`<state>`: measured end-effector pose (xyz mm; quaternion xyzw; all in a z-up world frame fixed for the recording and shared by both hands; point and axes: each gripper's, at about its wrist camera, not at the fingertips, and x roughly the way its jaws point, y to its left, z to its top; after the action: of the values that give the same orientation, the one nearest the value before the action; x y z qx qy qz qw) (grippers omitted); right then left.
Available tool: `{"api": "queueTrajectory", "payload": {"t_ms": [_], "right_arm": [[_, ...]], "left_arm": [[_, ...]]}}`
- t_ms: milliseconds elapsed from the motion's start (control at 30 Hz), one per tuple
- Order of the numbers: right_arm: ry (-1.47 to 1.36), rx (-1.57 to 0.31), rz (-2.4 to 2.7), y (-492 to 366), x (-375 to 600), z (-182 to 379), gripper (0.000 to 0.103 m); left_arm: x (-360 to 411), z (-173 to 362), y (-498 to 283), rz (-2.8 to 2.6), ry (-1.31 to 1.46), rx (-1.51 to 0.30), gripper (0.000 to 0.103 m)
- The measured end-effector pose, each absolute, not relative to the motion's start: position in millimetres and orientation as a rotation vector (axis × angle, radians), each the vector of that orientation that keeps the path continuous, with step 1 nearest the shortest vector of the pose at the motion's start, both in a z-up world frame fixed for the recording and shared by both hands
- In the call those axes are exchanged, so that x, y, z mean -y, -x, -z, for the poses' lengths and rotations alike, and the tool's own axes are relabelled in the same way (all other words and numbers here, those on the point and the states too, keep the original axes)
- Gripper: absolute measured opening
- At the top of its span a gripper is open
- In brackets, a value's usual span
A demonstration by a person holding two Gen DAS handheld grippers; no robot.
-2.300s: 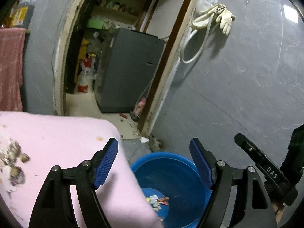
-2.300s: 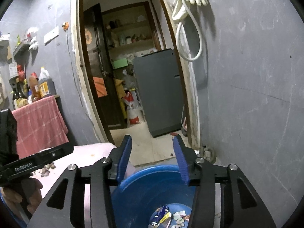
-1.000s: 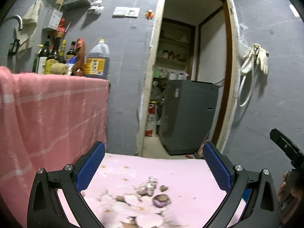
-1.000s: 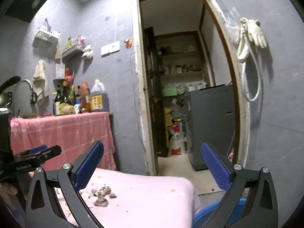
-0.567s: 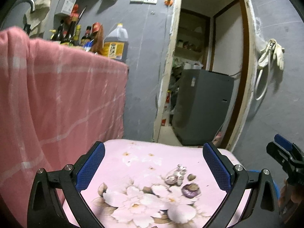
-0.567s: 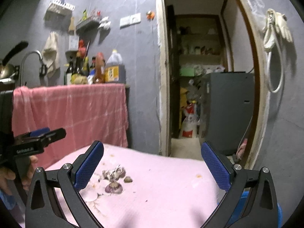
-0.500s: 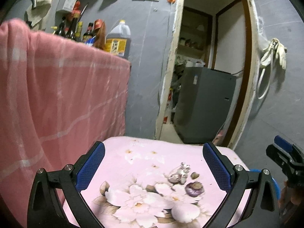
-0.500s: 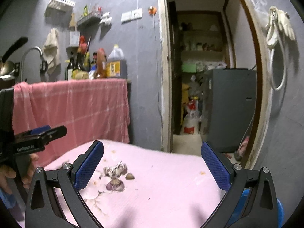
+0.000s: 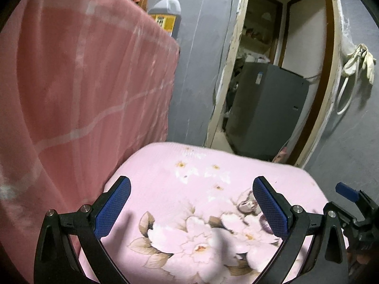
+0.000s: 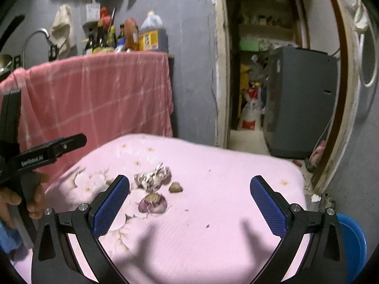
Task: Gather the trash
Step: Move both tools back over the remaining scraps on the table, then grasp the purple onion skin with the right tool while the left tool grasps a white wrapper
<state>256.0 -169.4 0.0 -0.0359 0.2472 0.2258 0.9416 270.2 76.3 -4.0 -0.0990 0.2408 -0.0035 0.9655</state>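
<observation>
A small heap of garlic skins and scraps (image 10: 154, 178) lies on the pink flowered table cloth (image 10: 213, 189), with a purple garlic piece (image 10: 152, 203) and a small brown bit (image 10: 175, 187) beside it. In the left wrist view the scraps (image 9: 247, 204) sit just left of the right finger. My right gripper (image 10: 189, 203) is open and empty, hovering above the cloth just right of the scraps. My left gripper (image 9: 191, 207) is open and empty over the flower print. The blue bucket (image 10: 353, 236) shows at the table's right edge.
A pink cloth-draped counter (image 10: 99, 94) with bottles (image 10: 151, 37) stands to the left. A doorway beyond holds a grey appliance (image 10: 300, 104). Gloves and a hose (image 9: 357, 59) hang on the grey wall at right.
Both grippers swung from above the blue bucket back over the pink table, then lowered and moved closer to the scraps. Both stay wide open and empty.
</observation>
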Motion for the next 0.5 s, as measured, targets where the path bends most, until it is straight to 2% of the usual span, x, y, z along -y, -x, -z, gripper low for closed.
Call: {"api": "queueTrajectory", "payload": {"t_ms": [67, 133, 333, 500], "right_arm": [[0.094, -0.540, -0.479, -259, 162, 6, 0.097], [0.113, -0.582, -0.506, -264, 153, 13, 0.088], [0.228, -0.728, -0.557, -277, 125, 37, 0.077], [0.254, -0.778, -0.569, -289, 116, 44, 0.070]], "left_arm": [[-77, 8, -272, 0.001, 0.192, -0.511, 0.101], [-79, 13, -277, -0.008, 0.192, -0.536, 0.101], [-86, 24, -287, -0.009, 0.237, -0.621, 0.101], [-89, 29, -291, -0.006, 0.259, -0.673, 0.101]]}}
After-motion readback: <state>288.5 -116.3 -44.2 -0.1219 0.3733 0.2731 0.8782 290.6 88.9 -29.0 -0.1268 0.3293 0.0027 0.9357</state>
